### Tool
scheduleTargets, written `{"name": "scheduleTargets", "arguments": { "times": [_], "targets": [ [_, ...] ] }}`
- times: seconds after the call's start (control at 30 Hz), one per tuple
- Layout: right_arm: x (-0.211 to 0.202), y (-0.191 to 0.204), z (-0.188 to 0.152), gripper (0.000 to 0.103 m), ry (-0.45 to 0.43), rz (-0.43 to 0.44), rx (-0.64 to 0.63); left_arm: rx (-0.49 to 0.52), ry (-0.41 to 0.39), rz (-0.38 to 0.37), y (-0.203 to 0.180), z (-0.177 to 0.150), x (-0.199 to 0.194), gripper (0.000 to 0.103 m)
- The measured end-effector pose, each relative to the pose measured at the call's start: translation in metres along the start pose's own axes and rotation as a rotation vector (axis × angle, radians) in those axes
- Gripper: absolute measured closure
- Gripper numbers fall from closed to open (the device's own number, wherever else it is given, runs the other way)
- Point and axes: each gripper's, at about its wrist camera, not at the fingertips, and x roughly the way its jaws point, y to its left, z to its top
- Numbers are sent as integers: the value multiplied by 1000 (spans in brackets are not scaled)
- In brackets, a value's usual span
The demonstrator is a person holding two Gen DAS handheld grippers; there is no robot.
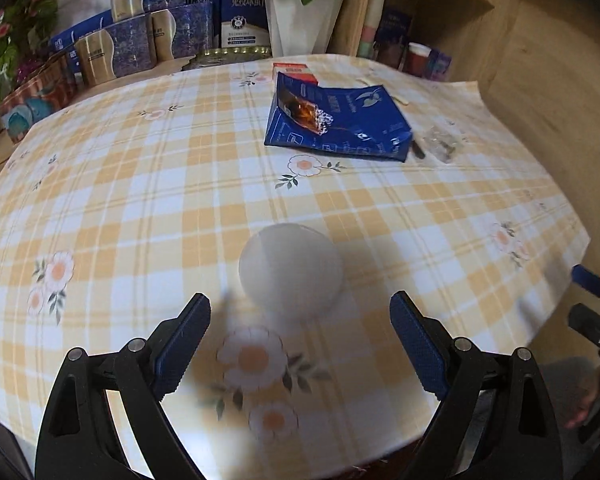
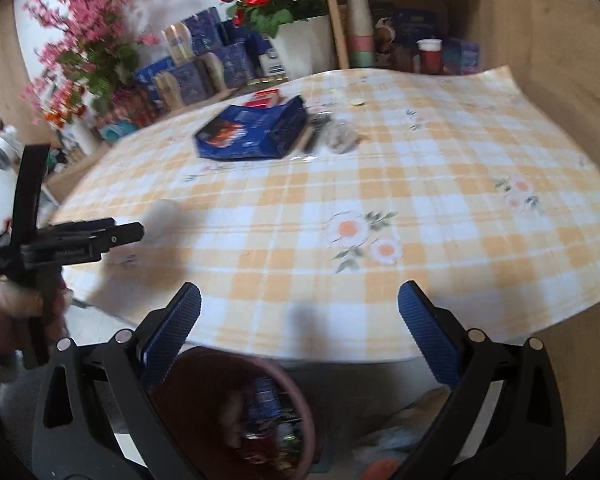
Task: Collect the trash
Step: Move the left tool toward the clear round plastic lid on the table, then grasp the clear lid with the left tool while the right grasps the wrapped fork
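A white paper cup (image 1: 291, 268) lies on its side on the yellow checked tablecloth (image 1: 140, 200), just ahead of my open, empty left gripper (image 1: 300, 320). It shows faintly in the right wrist view (image 2: 165, 216) next to the left gripper's body (image 2: 76, 236). A torn blue package (image 1: 336, 120) lies farther back, also in the right wrist view (image 2: 256, 130). Crumpled clear plastic (image 1: 440, 145) and a red-white box (image 1: 294, 72) lie beside it. My right gripper (image 2: 300, 316) is open and empty, above a dark red bin (image 2: 244, 412) holding trash below the table edge.
Blue gift boxes (image 1: 140, 36), a white planter with red flowers (image 1: 300, 20) and pink flowers (image 2: 88, 40) stand behind the table. A wooden shelf with cups and boxes (image 2: 400, 40) is at the back right. The other gripper (image 1: 596, 320) shows at the right table edge.
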Motion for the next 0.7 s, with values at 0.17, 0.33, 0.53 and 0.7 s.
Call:
{"name": "scheduleTargets", "arguments": {
  "times": [0.17,0.33,0.53,0.7],
  "targets": [
    [11,-1,7,6,5,-30,-50,3,18,41,-1,13,24,14],
    [16,-4,10,6,0,-54,-78,19,18,82,-2,16,34,15],
    [21,-7,15,6,-5,-73,-95,48,2,86,-6,16,34,27],
    [25,-14,36,6,-30,-89,-87,63,-2,55,-4,18,28,39]
  ]
}}
